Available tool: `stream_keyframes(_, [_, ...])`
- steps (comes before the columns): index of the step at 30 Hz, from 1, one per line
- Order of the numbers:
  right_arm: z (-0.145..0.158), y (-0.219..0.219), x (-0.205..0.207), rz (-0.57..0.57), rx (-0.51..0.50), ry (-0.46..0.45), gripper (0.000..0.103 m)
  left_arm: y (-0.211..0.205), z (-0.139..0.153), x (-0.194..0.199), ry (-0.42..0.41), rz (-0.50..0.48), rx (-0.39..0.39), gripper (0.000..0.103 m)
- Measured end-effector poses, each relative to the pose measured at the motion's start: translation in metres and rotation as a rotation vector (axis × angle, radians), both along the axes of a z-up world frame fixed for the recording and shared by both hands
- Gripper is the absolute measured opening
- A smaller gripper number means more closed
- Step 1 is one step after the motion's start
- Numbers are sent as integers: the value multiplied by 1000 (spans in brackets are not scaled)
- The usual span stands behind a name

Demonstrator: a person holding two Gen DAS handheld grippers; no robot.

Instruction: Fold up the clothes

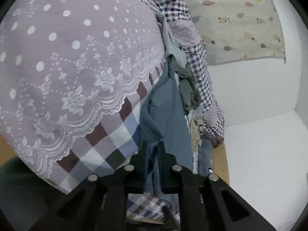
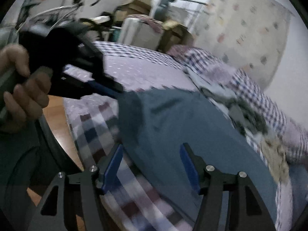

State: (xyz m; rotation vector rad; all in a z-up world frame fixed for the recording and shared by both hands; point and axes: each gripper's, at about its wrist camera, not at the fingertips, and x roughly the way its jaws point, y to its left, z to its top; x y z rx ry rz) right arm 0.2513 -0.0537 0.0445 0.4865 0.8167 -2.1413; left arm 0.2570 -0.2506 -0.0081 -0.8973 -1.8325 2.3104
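Left wrist view shows the left gripper (image 1: 153,150) with its jaws clamped together on an edge of the blue-grey garment (image 1: 163,113), which stretches away from the fingers across the bed (image 1: 107,140). The bed carries a checked cover overlaid with a lilac lace spread (image 1: 73,57) dotted white. Beyond the garment lies a heap of other clothes (image 1: 187,88), olive and pale, against a checked pillow (image 1: 200,73). A fruit-print cloth (image 1: 238,23) hangs on the white wall behind.

Right wrist view, blurred, shows the right gripper (image 2: 152,165) with its blue-padded jaws wide apart, holding nothing, just over the near part of the blue-grey garment (image 2: 182,121). A hand (image 2: 21,88) grips the left gripper's handle at upper left.
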Motion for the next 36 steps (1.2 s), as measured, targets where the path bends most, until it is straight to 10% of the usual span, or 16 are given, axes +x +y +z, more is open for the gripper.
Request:
stream_keyframes(9, [-37, -74, 3, 54, 70, 178, 56, 0, -2, -7, 25, -41, 53, 3])
stream_keyframes(15, [-54, -94, -14, -3, 159, 260, 4, -7, -4, -1, 40, 0, 94, 4])
stream_keyframes(29, [-32, -88, -2, 30, 85, 217, 2, -5, 9, 0, 67, 11, 34, 36])
stream_keyframes(36, [-27, -90, 2, 23, 74, 214, 3, 1, 12, -2, 74, -38, 23, 35])
